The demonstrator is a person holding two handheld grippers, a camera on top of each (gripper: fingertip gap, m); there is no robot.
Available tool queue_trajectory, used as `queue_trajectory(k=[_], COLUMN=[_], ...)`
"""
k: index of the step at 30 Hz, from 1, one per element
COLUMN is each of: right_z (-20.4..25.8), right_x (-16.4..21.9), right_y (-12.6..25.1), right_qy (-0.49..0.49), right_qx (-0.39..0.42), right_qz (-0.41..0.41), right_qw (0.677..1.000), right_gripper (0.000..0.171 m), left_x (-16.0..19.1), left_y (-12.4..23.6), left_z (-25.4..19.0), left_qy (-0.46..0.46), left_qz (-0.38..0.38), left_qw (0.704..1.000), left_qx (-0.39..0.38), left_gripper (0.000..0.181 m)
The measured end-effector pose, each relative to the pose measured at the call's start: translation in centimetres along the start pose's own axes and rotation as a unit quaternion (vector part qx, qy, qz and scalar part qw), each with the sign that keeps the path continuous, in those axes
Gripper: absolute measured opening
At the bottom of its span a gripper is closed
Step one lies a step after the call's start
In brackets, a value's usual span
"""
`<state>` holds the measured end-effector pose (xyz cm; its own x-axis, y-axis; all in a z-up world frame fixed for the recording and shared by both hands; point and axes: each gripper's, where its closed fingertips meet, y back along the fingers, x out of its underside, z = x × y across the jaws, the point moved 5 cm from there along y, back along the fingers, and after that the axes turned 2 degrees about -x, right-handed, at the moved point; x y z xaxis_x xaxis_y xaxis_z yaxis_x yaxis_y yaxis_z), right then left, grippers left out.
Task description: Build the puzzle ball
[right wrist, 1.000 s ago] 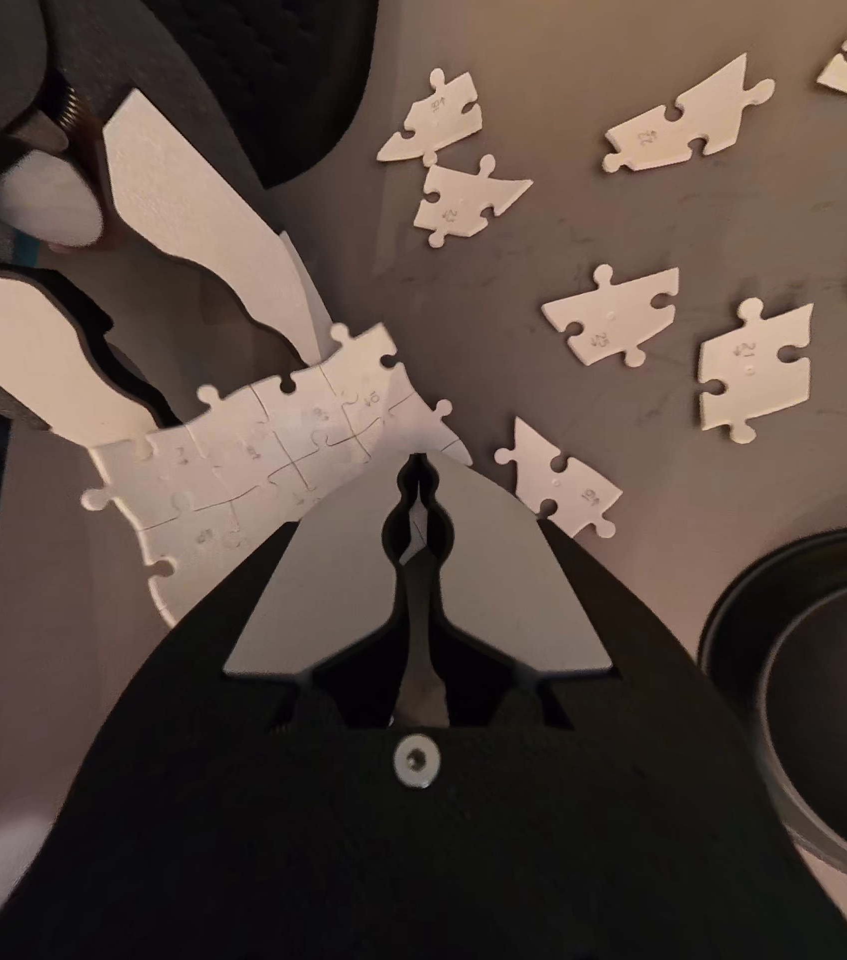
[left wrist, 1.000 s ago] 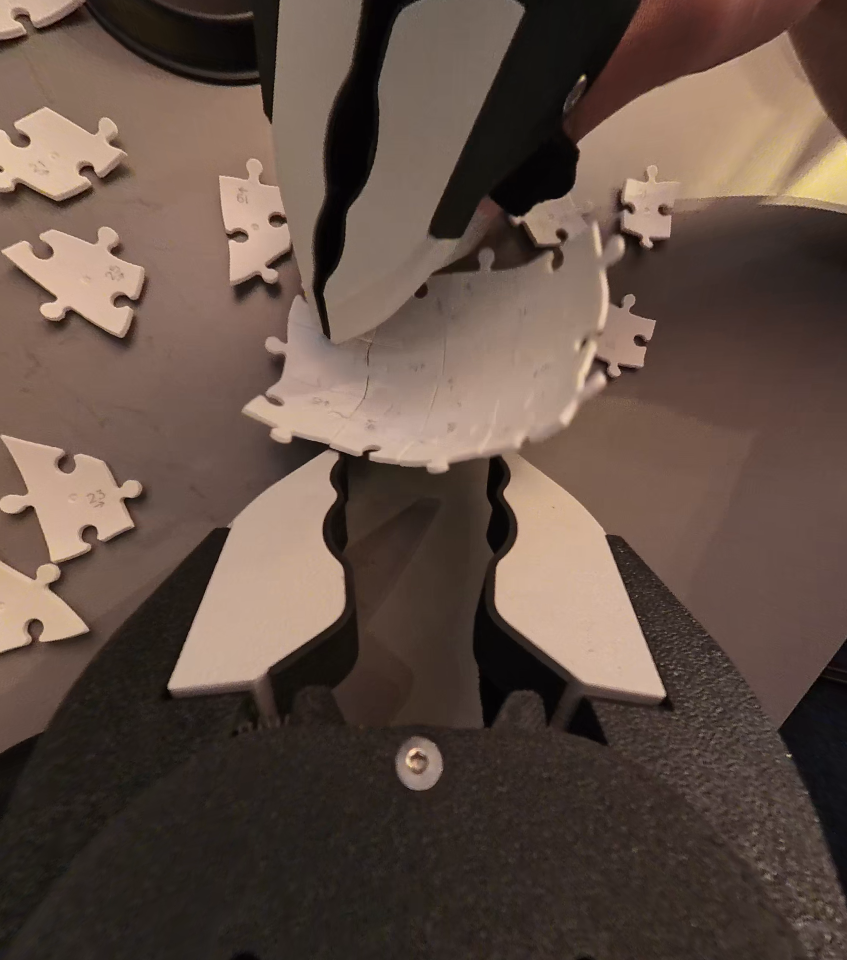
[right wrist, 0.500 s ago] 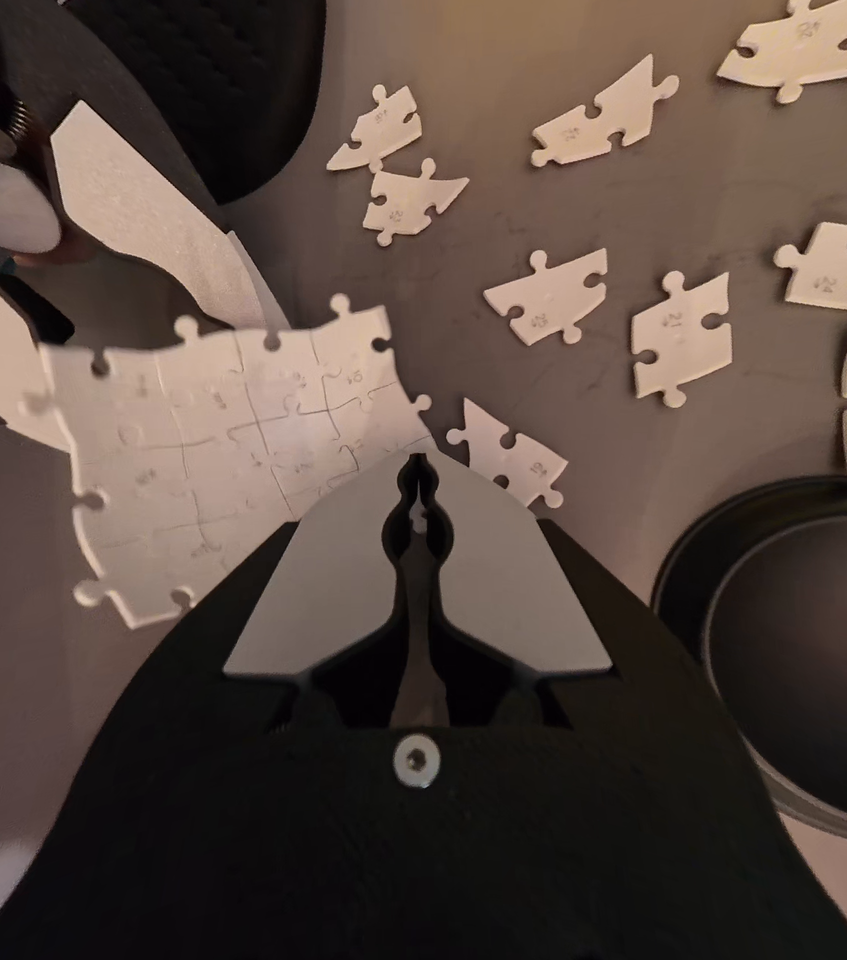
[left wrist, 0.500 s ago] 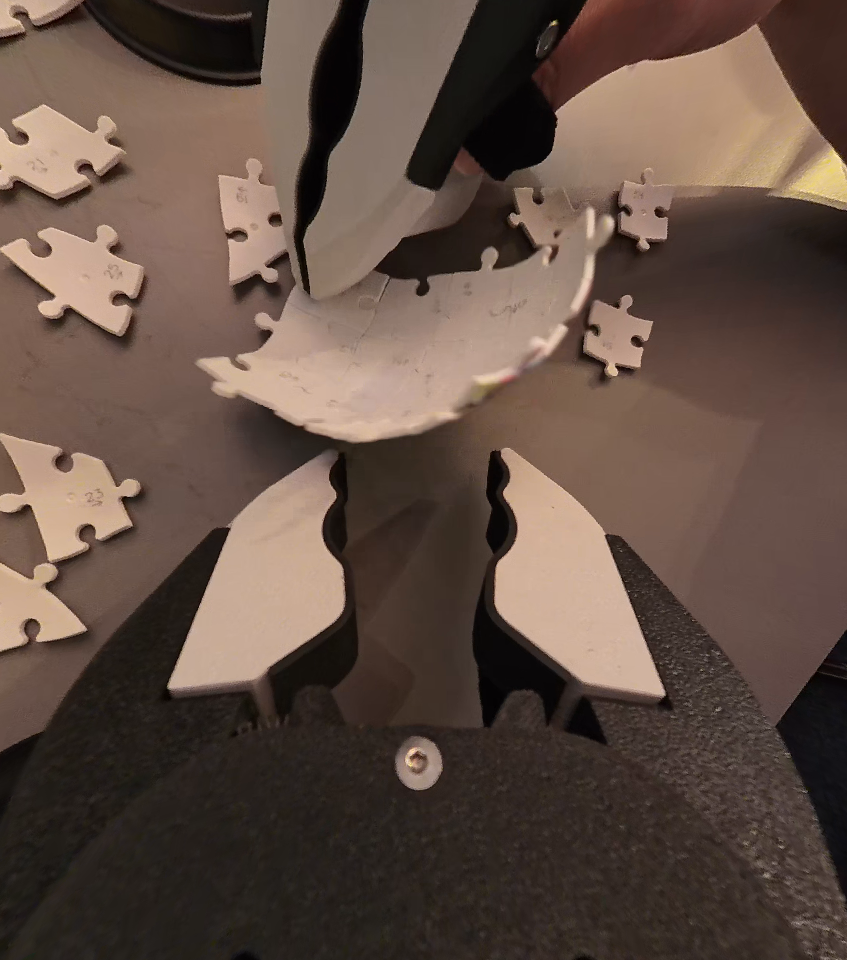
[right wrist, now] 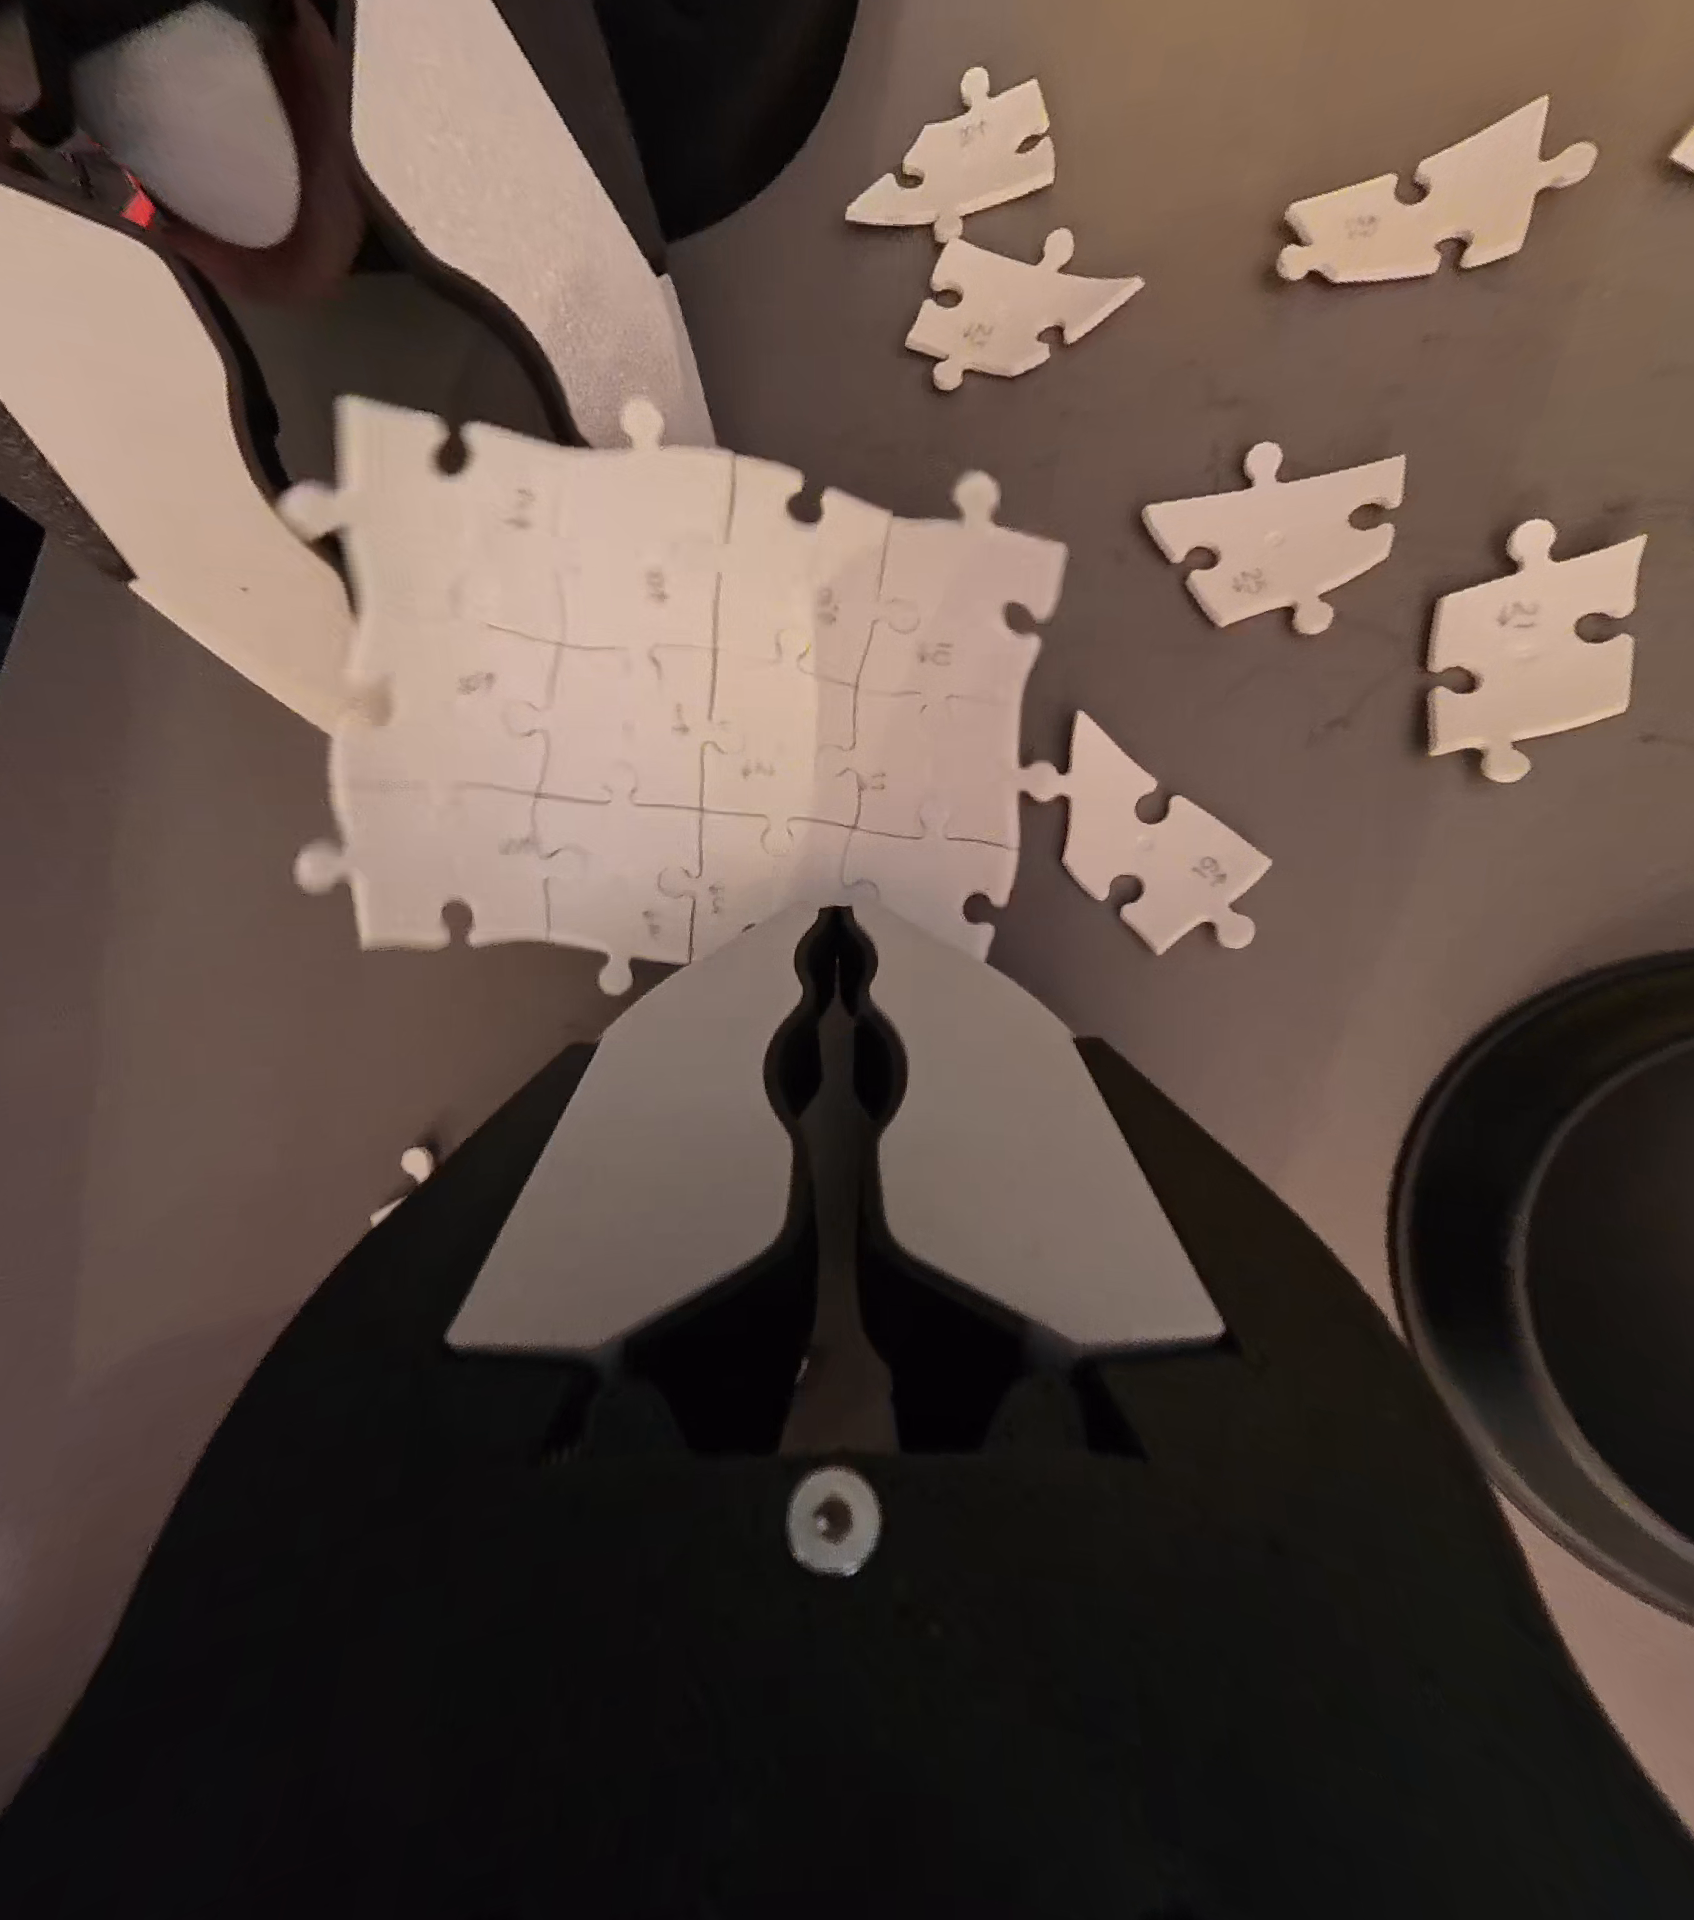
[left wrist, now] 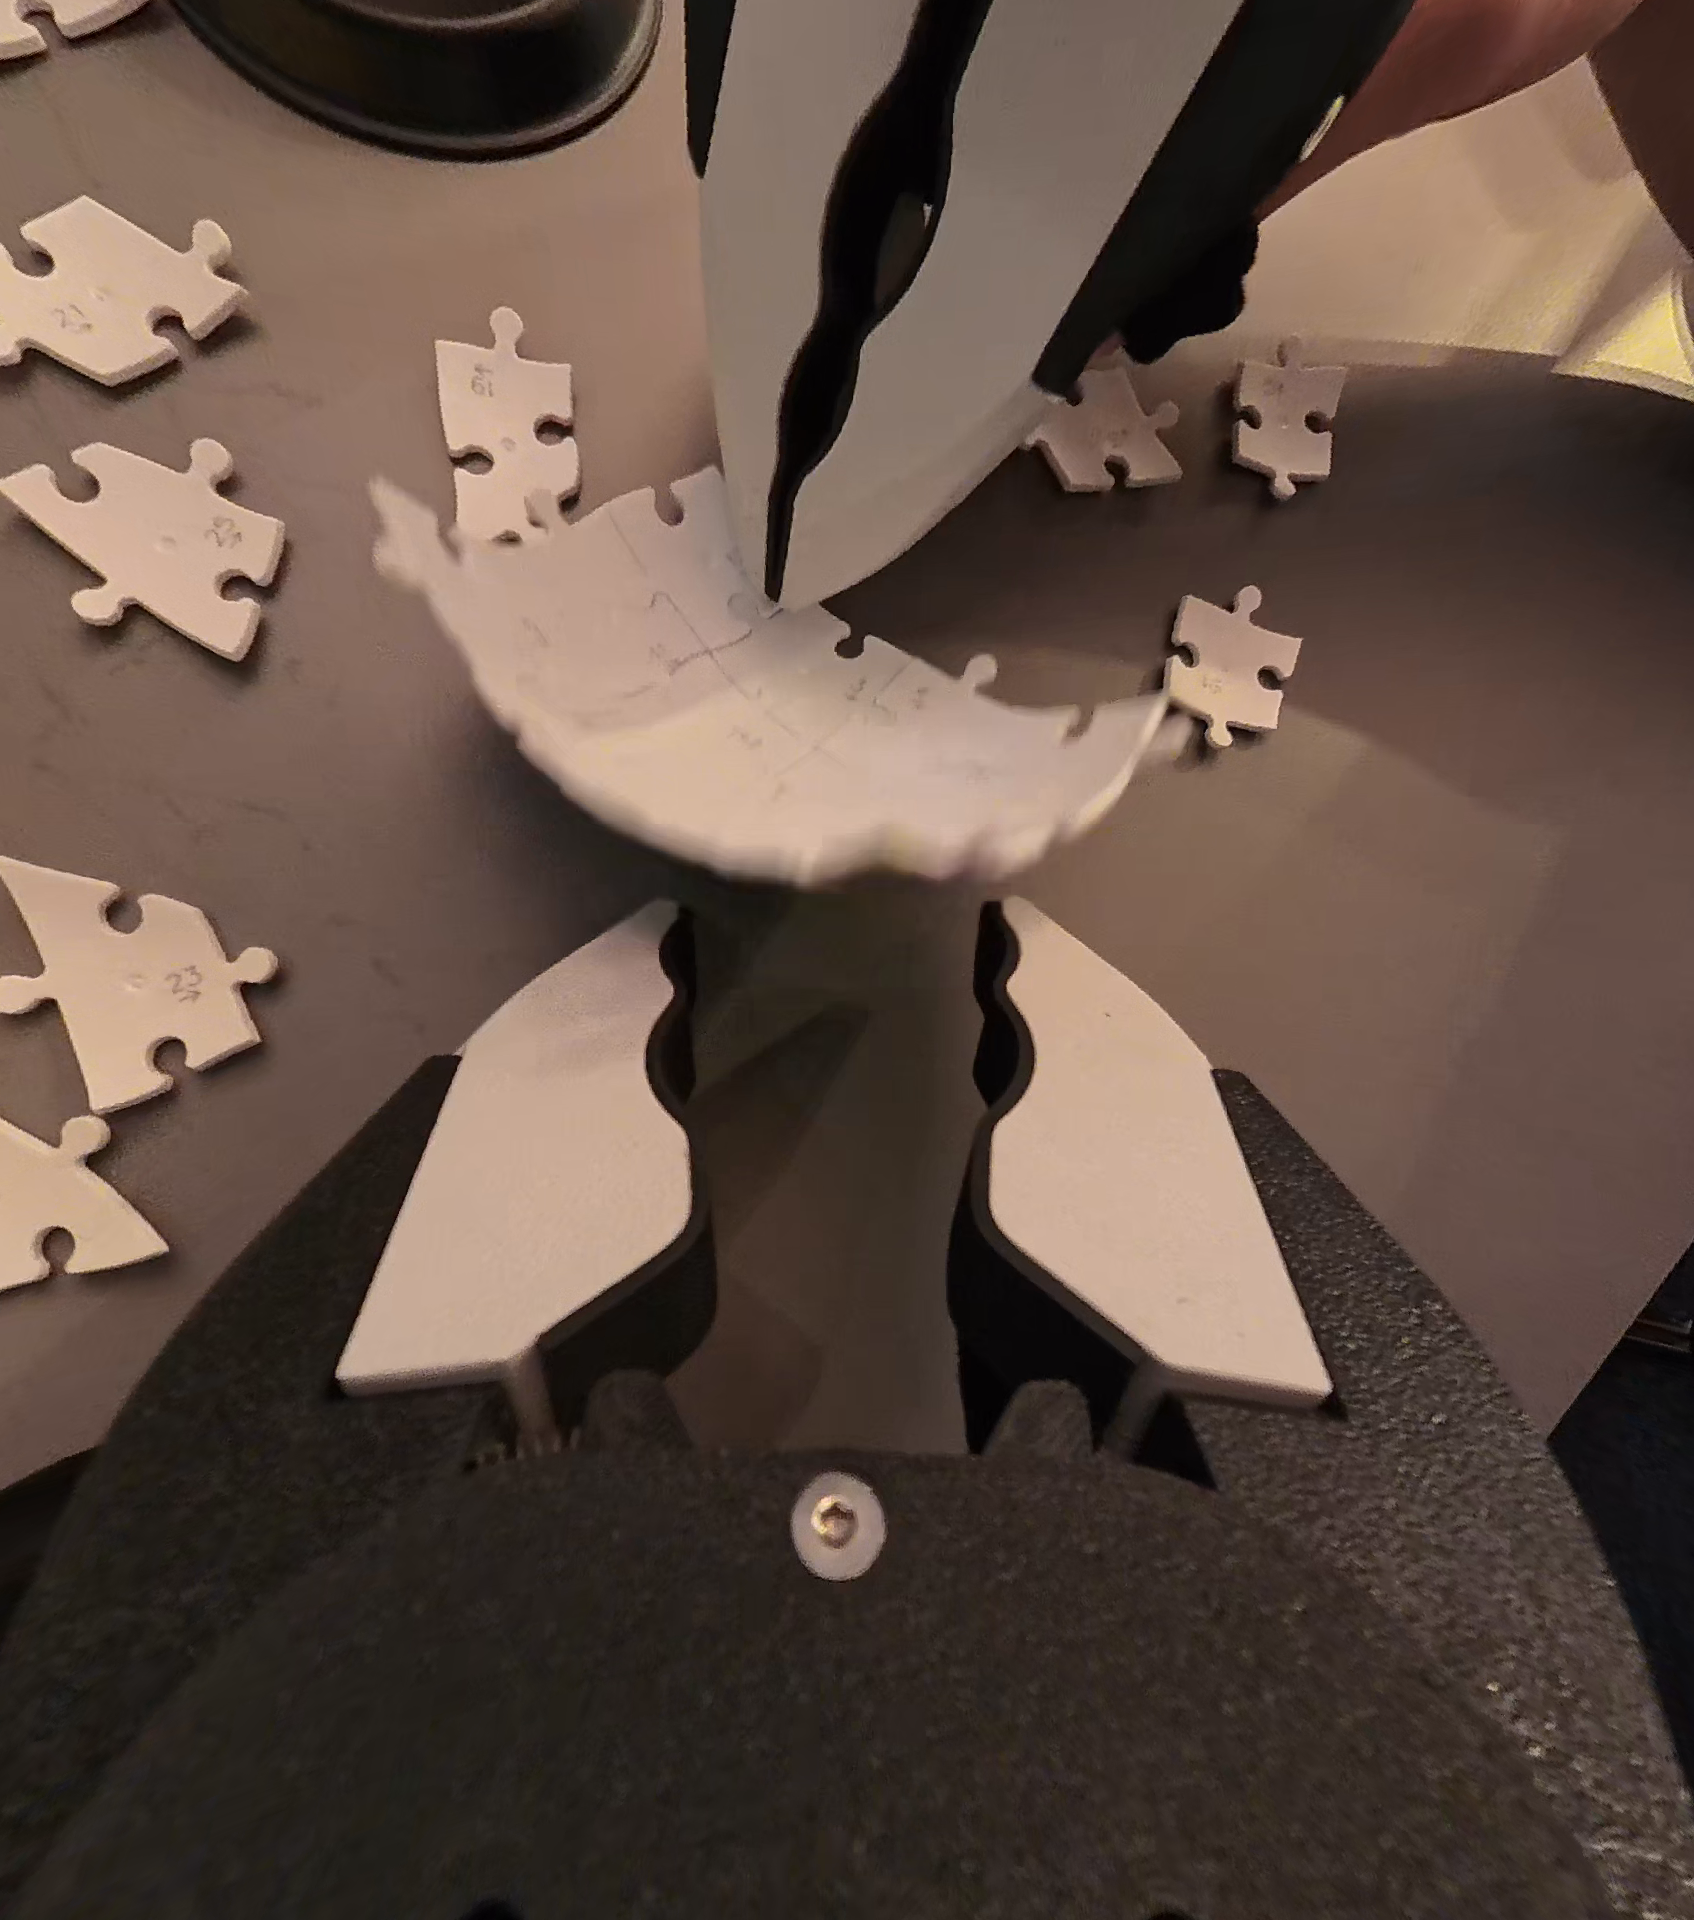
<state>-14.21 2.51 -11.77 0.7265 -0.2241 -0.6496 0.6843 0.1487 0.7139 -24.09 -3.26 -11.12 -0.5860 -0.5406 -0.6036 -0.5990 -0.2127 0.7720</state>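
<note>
Dim and warm all over, with a bright yellow patch at the far right of the table [left wrist: 1643,343], soft dark shadows under the blurry joined puzzle sheet [left wrist: 781,748], sharp loose pieces [right wrist: 1274,545], and bent, stretched edges.

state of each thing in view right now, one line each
right gripper: shut on the edge of the curved puzzle section
curved puzzle section: partly assembled, held up off the table
left gripper: open, empty, just below the section
loose puzzle pieces: unattached, flat on the table
black round container: resting on the table, open
</note>
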Motion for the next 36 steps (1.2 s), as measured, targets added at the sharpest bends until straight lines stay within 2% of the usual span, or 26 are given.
queue_trajectory(k=[10,16,21,27,34,36], right_z=[-0.3,-0.1,0.0,-0.1,-0.1,0.3], right_x=[0.2,0.0,-1.4,-0.8,-0.9,-1.2], right_y=[0.0,0.1,0.7,-0.6,-0.6,-0.2], right_qy=[-0.070,-0.055,-0.052,-0.028,-0.036,-0.034], right_qx=[-0.034,-0.027,-0.020,0.002,0.005,-0.020], right_qz=[-0.014,0.001,-0.040,0.011,0.010,-0.005], right_qw=[0.997,0.998,0.998,1.000,0.999,0.999], right_gripper=[0.003,0.003,0.002,0.003,0.002,0.002], left_x=[-0.1,-0.1,-0.1,-0.1,-0.1,0.0], left_y=[-0.1,-0.1,-0.1,-0.1,-0.1,0.0], left_z=[-0.1,-0.1,-0.1,-0.1,-0.1,-0.1], left_qy=[0.000,-0.001,-0.001,-0.002,-0.001,0.000], left_qz=[-0.001,0.003,0.002,0.004,0.002,0.003], left_qw=[1.000,1.000,1.000,1.000,1.000,1.000], left_qx=[-0.001,-0.002,0.000,0.000,0.002,0.002], left_gripper=[0.052,0.052,0.052,0.051,0.052,0.052])
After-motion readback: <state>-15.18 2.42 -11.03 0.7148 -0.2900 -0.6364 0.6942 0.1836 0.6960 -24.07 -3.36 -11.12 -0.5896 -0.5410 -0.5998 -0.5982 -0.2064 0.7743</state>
